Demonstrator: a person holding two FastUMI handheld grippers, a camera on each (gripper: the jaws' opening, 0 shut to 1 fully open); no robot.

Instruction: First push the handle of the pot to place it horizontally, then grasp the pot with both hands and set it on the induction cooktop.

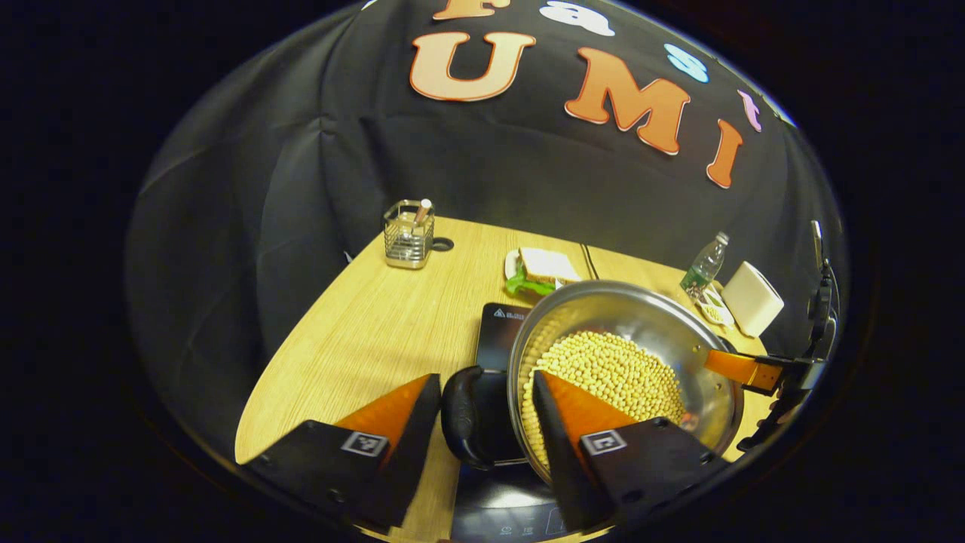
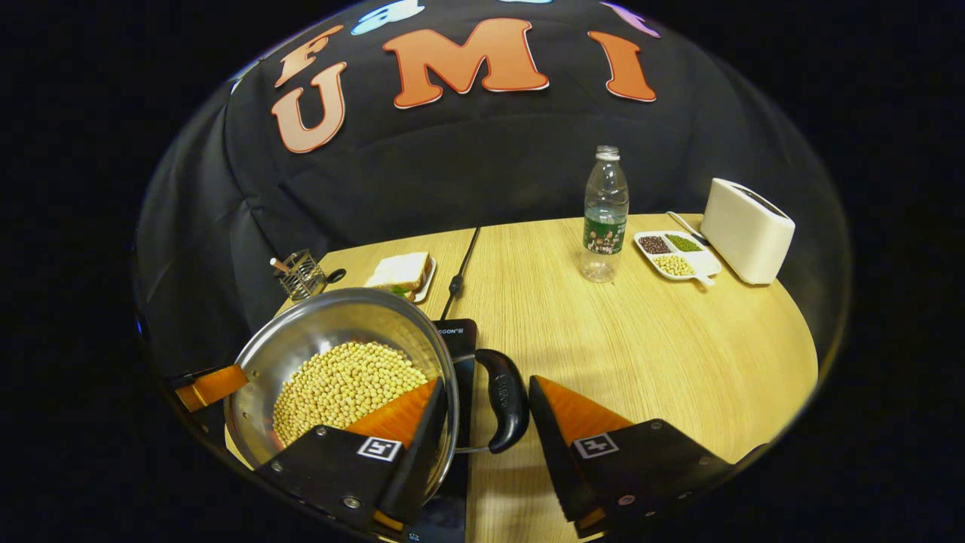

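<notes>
A steel pot (image 1: 626,309) full of pale beans (image 1: 611,369) hangs level over the black induction cooktop (image 1: 497,335). My left gripper (image 1: 486,377) is shut across the pot's black side handle (image 1: 461,415), one finger inside the rim and the other outside the handle. A finger (image 1: 742,368) of the other gripper reaches over the far rim. In the right gripper view, my right gripper (image 2: 485,381) grips the opposite handle (image 2: 507,400) of the pot (image 2: 332,324) the same way, with the cooktop (image 2: 456,339) showing beneath.
On the wooden table (image 2: 603,339) stand a water bottle (image 2: 605,215), a divided dish of beans (image 2: 676,255), a white toaster (image 2: 746,230), a sandwich plate (image 2: 399,273) and a wire utensil holder (image 2: 300,275). A cable (image 2: 461,264) runs back from the cooktop.
</notes>
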